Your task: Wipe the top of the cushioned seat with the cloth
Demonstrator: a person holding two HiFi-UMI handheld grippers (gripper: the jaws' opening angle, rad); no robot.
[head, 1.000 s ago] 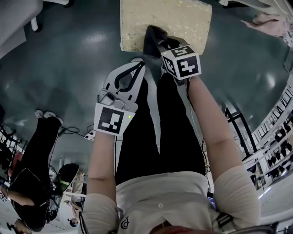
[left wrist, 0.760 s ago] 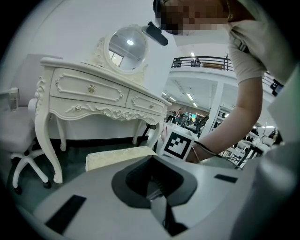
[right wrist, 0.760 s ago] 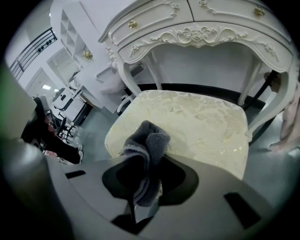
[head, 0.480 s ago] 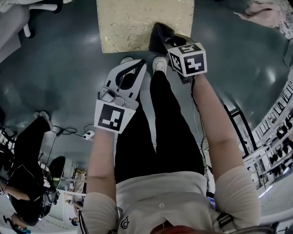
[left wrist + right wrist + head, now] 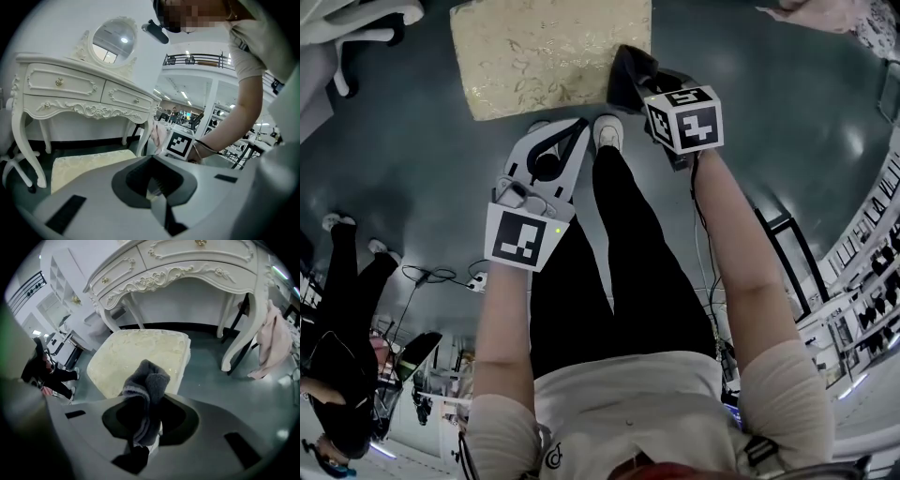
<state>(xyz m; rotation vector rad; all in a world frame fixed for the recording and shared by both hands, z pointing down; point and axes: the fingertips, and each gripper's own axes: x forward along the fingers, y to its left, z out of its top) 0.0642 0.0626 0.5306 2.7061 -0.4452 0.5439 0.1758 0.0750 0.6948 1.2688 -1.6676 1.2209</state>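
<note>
The right gripper (image 5: 639, 86) has its jaws clamped on the dark grey cloth (image 5: 626, 73) – the bunched fabric stands up out of them (image 5: 146, 389). It hangs at the right-hand edge of the cushioned seat (image 5: 546, 54), a pale gold-patterned pad low over the grey-green floor (image 5: 412, 187); whether cloth and cushion touch, I cannot tell. The left gripper (image 5: 574, 133) is held lower and nearer the person's legs, off the seat, its jaws together with nothing between them (image 5: 157, 192). Behind the seat (image 5: 138, 355) stands a white carved dressing table (image 5: 84, 89) with an oval mirror (image 5: 112, 42) – a pink garment (image 5: 269, 343) hangs beside one leg.
</note>
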